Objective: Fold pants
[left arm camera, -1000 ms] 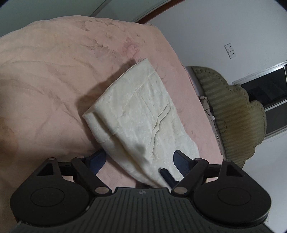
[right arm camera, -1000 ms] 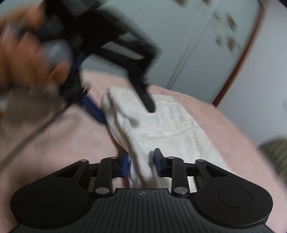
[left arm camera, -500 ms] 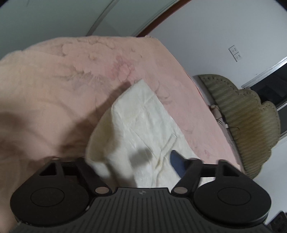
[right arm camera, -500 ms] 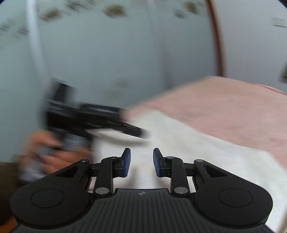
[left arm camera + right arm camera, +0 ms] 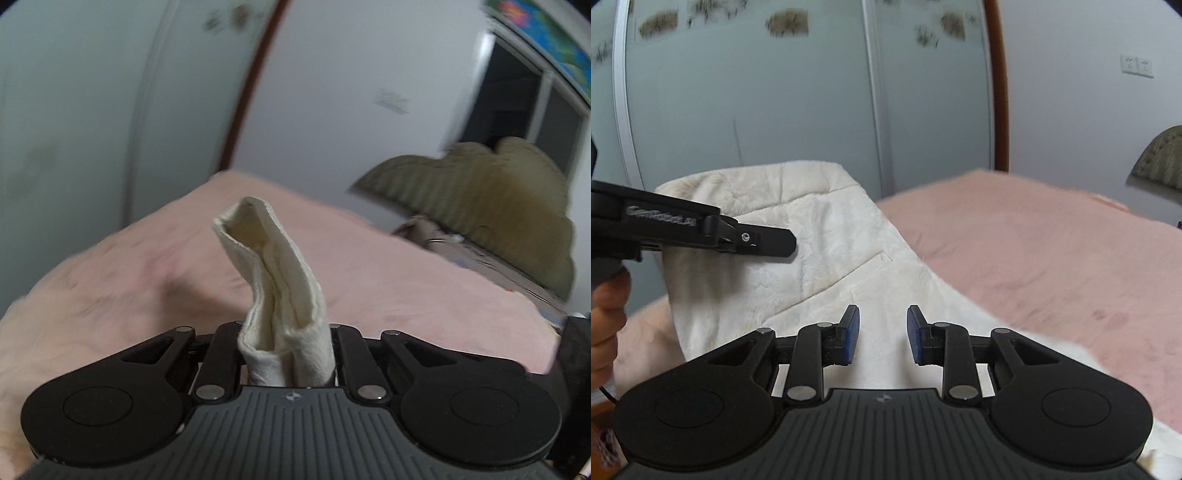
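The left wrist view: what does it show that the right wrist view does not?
Only the left view shows the left tool shut on a bunched edge of the cream fleece pants, and a dark window. Only the right view shows the open right tool and a wall socket. Both show the pink blanket.

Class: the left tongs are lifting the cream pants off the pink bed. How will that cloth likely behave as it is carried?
Probably floppy: the pants drape in a curve from the left tongs down to the bed. Likely thick and soft: the pinched hem stands in bulky layers. Probably not slippery, given the fuzzy surface.
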Action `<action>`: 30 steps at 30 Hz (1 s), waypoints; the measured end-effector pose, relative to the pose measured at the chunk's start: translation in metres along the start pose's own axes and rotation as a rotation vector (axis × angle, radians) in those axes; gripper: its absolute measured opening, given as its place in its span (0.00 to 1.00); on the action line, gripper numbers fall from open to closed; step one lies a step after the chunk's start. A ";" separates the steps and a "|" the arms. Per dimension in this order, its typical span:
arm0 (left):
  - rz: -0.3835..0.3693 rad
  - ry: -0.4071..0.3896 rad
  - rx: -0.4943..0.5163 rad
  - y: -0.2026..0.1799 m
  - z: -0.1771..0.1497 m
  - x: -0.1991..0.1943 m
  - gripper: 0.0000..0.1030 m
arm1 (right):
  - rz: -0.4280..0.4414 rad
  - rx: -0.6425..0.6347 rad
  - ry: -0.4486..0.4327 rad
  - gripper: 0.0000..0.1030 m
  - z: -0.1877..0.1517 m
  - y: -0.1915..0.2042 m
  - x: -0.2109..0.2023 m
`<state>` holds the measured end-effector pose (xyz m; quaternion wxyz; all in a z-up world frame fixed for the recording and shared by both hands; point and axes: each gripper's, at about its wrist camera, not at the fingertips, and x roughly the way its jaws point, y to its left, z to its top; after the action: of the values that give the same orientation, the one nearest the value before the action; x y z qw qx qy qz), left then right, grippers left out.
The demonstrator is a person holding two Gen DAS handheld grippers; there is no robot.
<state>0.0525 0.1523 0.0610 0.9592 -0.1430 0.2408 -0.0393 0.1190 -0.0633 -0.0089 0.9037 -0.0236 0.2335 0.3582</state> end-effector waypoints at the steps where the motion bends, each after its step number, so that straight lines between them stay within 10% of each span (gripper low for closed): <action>1: -0.020 -0.007 0.022 -0.013 0.000 -0.003 0.14 | 0.003 0.010 -0.020 0.27 -0.001 -0.003 -0.009; 10: -0.158 -0.012 0.202 -0.116 -0.030 -0.004 0.14 | -0.066 0.081 -0.164 0.30 -0.028 -0.033 -0.097; 30: -0.416 0.140 0.470 -0.300 -0.148 0.056 0.15 | -0.478 0.300 -0.120 0.31 -0.104 -0.133 -0.185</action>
<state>0.0299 -0.1800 -0.0012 0.9186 0.0393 0.2560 -0.2986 0.0475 -0.3014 -0.0364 0.9681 0.0770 0.2176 0.0972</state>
